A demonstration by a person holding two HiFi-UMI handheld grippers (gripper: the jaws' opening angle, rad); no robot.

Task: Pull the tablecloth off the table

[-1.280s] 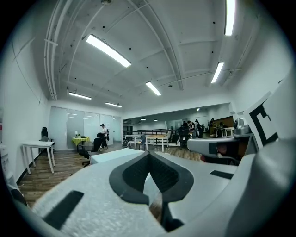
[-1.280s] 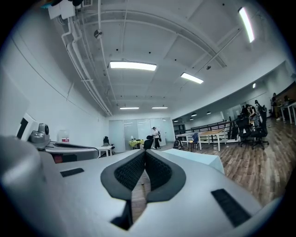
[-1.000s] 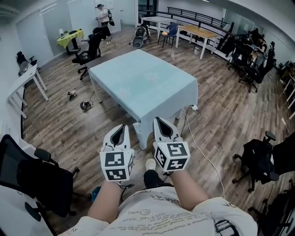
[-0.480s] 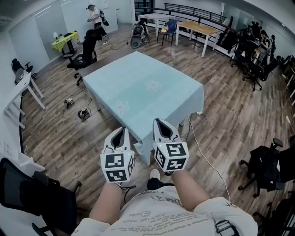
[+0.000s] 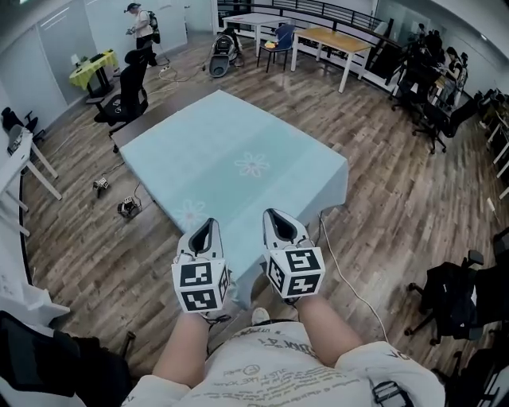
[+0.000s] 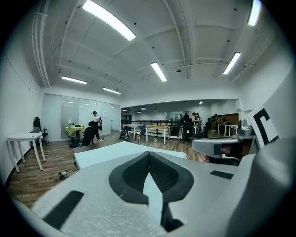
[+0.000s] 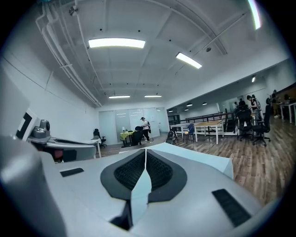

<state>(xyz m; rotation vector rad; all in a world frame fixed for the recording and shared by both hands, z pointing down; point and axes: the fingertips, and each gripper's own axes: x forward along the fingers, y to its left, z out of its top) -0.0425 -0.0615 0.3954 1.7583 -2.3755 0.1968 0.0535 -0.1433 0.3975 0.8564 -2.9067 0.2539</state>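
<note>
A pale blue tablecloth [image 5: 238, 159] with faint flower prints covers a square table in the head view. A strip of dark bare tabletop [image 5: 131, 119] shows at its far left edge. My left gripper [image 5: 208, 225] and right gripper [image 5: 273, 215] sit side by side at the cloth's near edge, both shut. In the left gripper view a thin fold of tablecloth [image 6: 150, 190] runs between the shut jaws of the left gripper [image 6: 149, 155]. The right gripper view shows the same, with tablecloth [image 7: 138, 192] pinched in the right gripper [image 7: 145, 152]. The near corner hangs down between the two grippers.
A white cable [image 5: 342, 270] trails over the wood floor right of the table. A black office chair [image 5: 449, 294] stands at the right and another [image 5: 119, 95] beyond the table's far left. Small objects [image 5: 127, 208] lie on the floor at left. A person [image 5: 141, 24] stands far back.
In the head view the table and cloth now look nearer and larger and sit further left. Both grippers keep their place in the view and stay shut.
</note>
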